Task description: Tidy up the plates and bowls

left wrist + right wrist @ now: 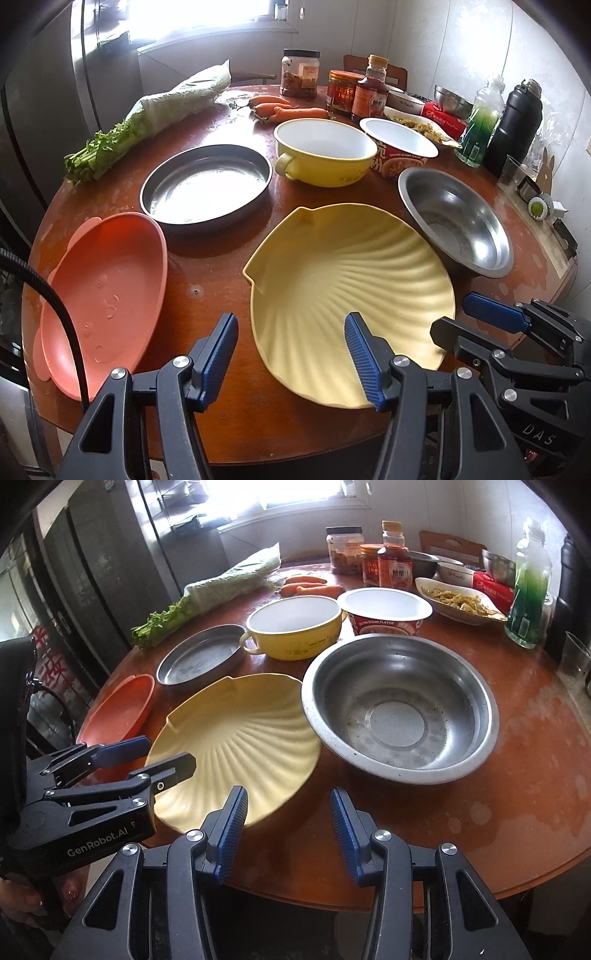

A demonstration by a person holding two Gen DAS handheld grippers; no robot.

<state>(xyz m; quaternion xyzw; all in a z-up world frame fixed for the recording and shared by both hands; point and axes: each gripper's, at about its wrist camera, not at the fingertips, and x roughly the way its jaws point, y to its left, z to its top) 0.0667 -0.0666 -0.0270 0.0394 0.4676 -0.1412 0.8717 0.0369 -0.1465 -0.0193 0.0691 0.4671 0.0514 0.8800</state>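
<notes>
Home kitchen: fridge point(110, 565), carrots point(280, 107), sauce jars point(345, 94) on table point(221, 266)

Empty yellow shell-shaped plate point(351, 280) lies flat, its rim overlapping the steel bowl point(399, 709)

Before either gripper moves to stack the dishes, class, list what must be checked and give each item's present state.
1. Left gripper open, holding nothing: ok.
2. Right gripper open, holding nothing: ok.
3. Pale yellow shell-shaped ribbed plate empty: ok.
4. Large round steel bowl empty: ok, though its rim overlaps the shell plate's edge; touching: cannot tell.
5. Pink oval plastic dish fully on the round wooden table: not ok, it overhangs the edge.
6. Shallow round steel pan empty: ok.
</notes>
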